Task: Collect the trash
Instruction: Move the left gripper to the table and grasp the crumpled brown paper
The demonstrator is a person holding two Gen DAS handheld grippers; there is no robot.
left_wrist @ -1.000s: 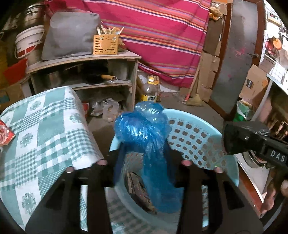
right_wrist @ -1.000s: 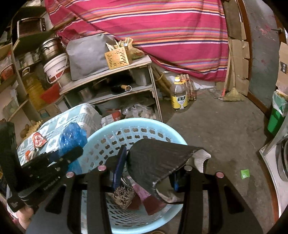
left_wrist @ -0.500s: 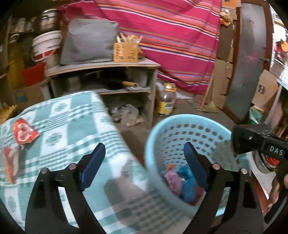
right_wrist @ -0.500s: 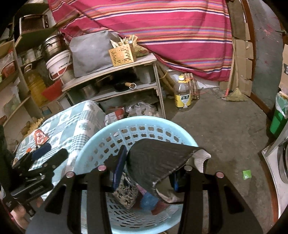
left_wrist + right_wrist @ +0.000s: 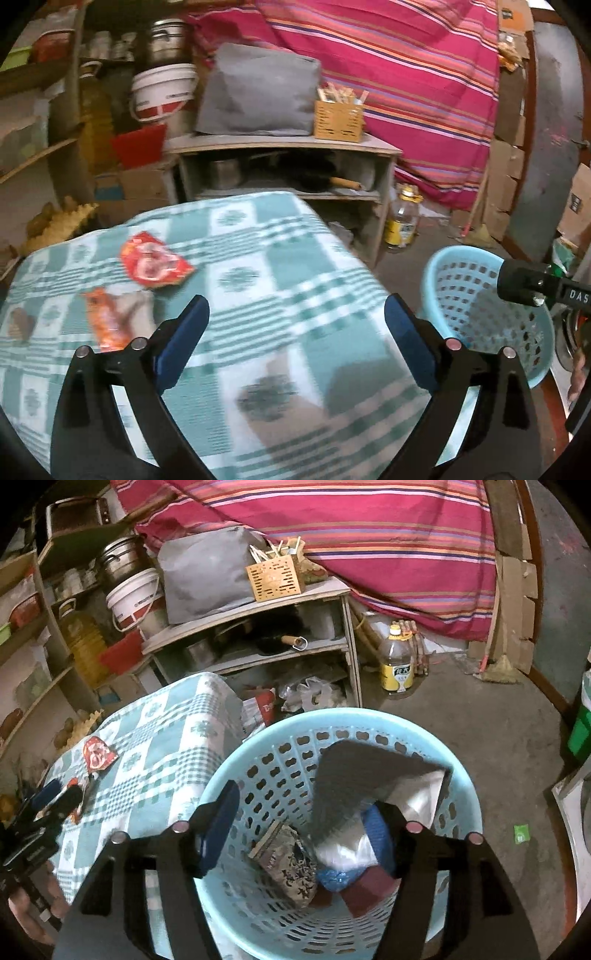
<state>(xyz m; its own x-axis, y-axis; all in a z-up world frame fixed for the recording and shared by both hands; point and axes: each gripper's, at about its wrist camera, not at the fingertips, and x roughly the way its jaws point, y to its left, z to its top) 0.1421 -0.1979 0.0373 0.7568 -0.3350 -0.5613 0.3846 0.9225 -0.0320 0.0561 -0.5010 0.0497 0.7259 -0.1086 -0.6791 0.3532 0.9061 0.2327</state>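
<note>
Showing only from the right wrist: grey bag (image 5: 354, 775) inside basket (image 5: 280, 734).

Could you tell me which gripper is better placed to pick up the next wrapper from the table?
Left. The left gripper is open and empty above the table, near the red wrapper. The right gripper is over the basket, dropping a grey packet.

Left tongs (image 5: 295, 325) swung from basket (image 5: 436, 266) to table; right tongs (image 5: 306, 823) opened, releasing grey pouch (image 5: 354, 779).
</note>
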